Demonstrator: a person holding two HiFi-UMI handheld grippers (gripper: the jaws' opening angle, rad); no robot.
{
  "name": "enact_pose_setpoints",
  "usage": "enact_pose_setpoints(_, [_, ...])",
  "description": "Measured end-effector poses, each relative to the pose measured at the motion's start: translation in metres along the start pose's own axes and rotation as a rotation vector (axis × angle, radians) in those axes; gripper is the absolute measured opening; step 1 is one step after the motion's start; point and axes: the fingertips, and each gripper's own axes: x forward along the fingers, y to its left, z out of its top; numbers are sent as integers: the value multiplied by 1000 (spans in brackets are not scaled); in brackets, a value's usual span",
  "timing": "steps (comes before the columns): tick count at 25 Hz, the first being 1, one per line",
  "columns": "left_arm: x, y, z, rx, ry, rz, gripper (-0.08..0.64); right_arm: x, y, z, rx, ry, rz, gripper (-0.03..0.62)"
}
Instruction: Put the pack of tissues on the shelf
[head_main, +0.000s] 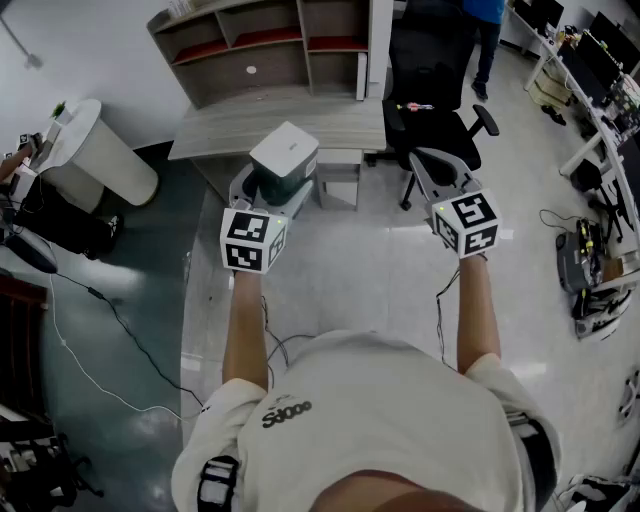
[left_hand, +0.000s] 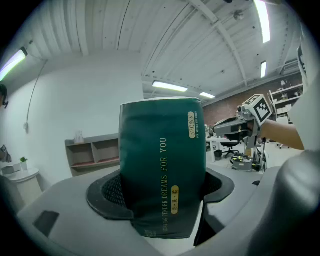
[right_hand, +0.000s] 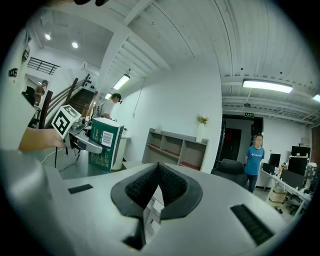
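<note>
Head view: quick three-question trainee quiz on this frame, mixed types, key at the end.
1. True or false: the pack of tissues already lies on the shelf.
2. Which side holds the pack? A) left B) right C) neither
3. Fill in: the right gripper has its jaws ___, with nothing between them.

Key
1. False: the pack is clamped in the left gripper, in the air, short of the shelf.
2. A
3. shut
</note>
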Motion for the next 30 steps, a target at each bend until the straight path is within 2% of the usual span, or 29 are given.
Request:
enact_pose_setpoints(10, [16, -20, 8, -2, 15, 6, 393, -10, -26, -10, 4, -6, 9, 5])
enact_pose_setpoints(18, [38, -48, 1, -66, 39, 51, 393, -22, -58, -30, 42, -35, 55, 5])
enact_pose_setpoints(23, [64, -48, -1, -83, 44, 65, 393, -10, -77, -48, 39, -3, 80, 5])
enact_pose_setpoints(30, [126, -31, -2, -45, 32, 32, 393, 27, -113, -65, 38, 9, 62, 5])
